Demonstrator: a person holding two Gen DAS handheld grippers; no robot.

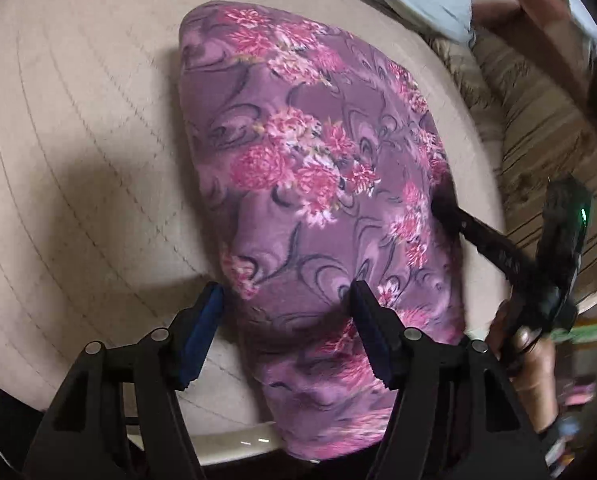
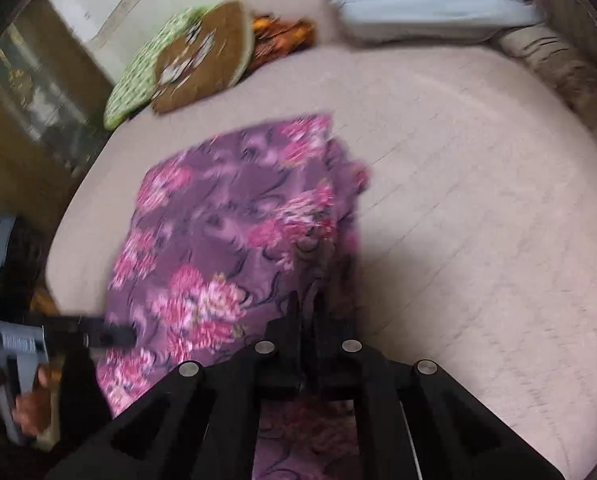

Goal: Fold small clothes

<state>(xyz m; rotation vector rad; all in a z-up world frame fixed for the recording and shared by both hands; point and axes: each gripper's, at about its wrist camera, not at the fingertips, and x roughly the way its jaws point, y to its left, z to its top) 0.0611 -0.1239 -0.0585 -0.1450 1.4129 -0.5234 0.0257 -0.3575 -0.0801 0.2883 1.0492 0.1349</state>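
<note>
A purple cloth with pink flowers [image 1: 298, 184] lies folded on a beige quilted bed [image 1: 78, 160]. My left gripper [image 1: 286, 300] is open, its blue-padded fingers straddling the cloth's near part just above it. In the left wrist view the right gripper [image 1: 444, 206] reaches in from the right and touches the cloth's right edge. In the right wrist view the same cloth [image 2: 226, 240] lies ahead, and my right gripper [image 2: 308, 300] is shut on its near right edge. The left gripper [image 2: 114, 336] shows at the cloth's left side.
A light blue pillow [image 2: 426, 0] lies at the bed's far end. A green and brown cushion [image 2: 186, 60] leans at the far left. A striped blanket [image 1: 538, 128] lies along the bed's right side. The bed's edge [image 1: 234, 444] is near me.
</note>
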